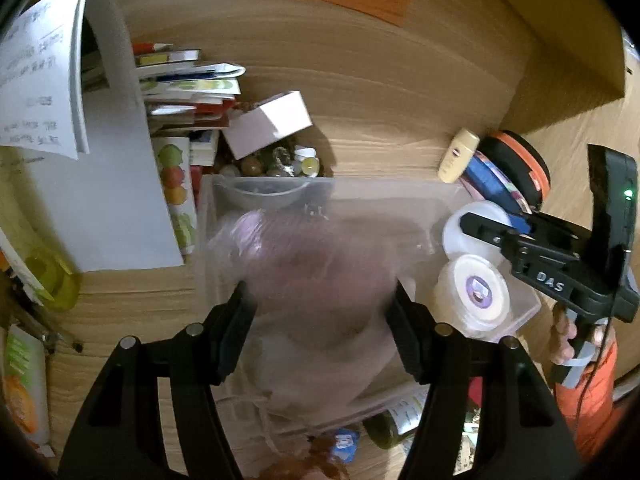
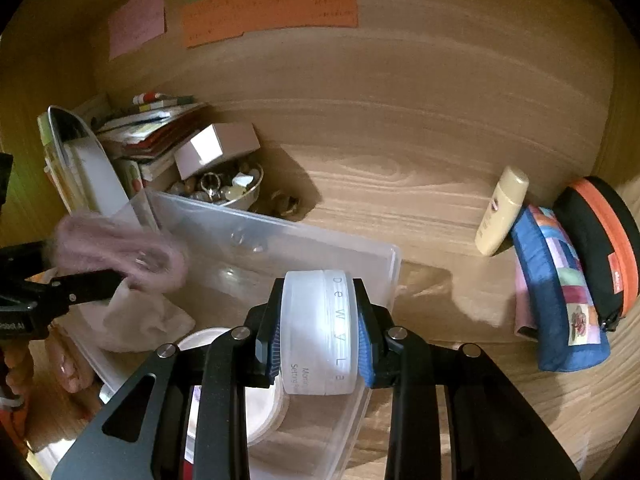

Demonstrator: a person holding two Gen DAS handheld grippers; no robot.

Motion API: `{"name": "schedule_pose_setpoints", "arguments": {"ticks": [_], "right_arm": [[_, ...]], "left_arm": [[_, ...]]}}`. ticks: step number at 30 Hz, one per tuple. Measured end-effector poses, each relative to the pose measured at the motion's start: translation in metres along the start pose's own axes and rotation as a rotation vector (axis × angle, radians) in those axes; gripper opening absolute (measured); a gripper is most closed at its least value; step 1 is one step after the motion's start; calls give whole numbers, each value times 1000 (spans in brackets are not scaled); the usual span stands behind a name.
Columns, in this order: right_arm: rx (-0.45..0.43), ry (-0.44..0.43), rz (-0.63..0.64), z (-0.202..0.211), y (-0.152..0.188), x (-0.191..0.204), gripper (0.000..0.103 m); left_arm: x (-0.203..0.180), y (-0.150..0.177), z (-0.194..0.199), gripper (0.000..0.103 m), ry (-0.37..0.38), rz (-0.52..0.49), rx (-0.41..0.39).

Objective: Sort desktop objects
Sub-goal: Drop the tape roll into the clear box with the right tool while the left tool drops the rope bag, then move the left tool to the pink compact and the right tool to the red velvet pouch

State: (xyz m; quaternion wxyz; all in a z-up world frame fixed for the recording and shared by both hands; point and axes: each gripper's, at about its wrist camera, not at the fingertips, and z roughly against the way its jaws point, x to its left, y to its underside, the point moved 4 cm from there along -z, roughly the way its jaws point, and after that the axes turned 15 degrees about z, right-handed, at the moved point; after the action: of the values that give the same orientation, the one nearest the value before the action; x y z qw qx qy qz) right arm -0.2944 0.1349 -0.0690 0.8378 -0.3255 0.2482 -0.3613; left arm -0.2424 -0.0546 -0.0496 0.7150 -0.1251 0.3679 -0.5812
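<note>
My right tool [image 2: 318,336] clamps white jar [image 2: 318,332] on edge over clear bin [image 2: 384,268] (clears rim); left tool [image 1: 320,336] pinches pink pouch [image 1: 316,280] above bin.

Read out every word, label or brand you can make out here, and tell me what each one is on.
"DAS": right tongs' body.
"DeWyLa": white jar held in the right tongs.
"Setting", with a cut-off word beside it: same jar.
Orange note on the wall: too blurred.
White sheet: handwriting too blurred.
Cream bottle: label too small.
</note>
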Motion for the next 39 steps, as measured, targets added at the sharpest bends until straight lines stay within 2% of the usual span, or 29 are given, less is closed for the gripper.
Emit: {"name": "schedule_pose_setpoints", "arguments": {"ticks": [5,12,13,15,16,17,23,26,31,35,39], "right_arm": [[15,5,23,-3,2,3,27],[14,17,49,-4,4,9,29],[3,24,55,-2,4,10,32],[-21,28,68,3,2,13,45],[-31,32,72,5,2,14,56],[-43,40,79,8,1,16,63],[-103,33,119,21,-7,26,71],[-108,38,109,29,-9,25,71],[-134,44,108,53,-8,28,72],[-154,48,101,74,0,35,81],[-171,75,115,89,9,44,81]], "left_arm": [[-5,2,3,63,-27,-34,-35],[-5,4,4,64,-33,-43,-40],[-6,4,4,66,-34,-46,-42],[-6,4,4,70,-47,-52,-57],[-8,4,3,72,-50,-54,-61],[-8,5,3,72,-47,-55,-61],[-8,4,7,72,-42,-53,-82],[-9,3,13,72,-44,-48,-105],[-10,7,21,72,-88,-64,-128],[-7,12,32,74,-65,-34,-133],[-3,17,49,91,-64,-10,-156]]}}
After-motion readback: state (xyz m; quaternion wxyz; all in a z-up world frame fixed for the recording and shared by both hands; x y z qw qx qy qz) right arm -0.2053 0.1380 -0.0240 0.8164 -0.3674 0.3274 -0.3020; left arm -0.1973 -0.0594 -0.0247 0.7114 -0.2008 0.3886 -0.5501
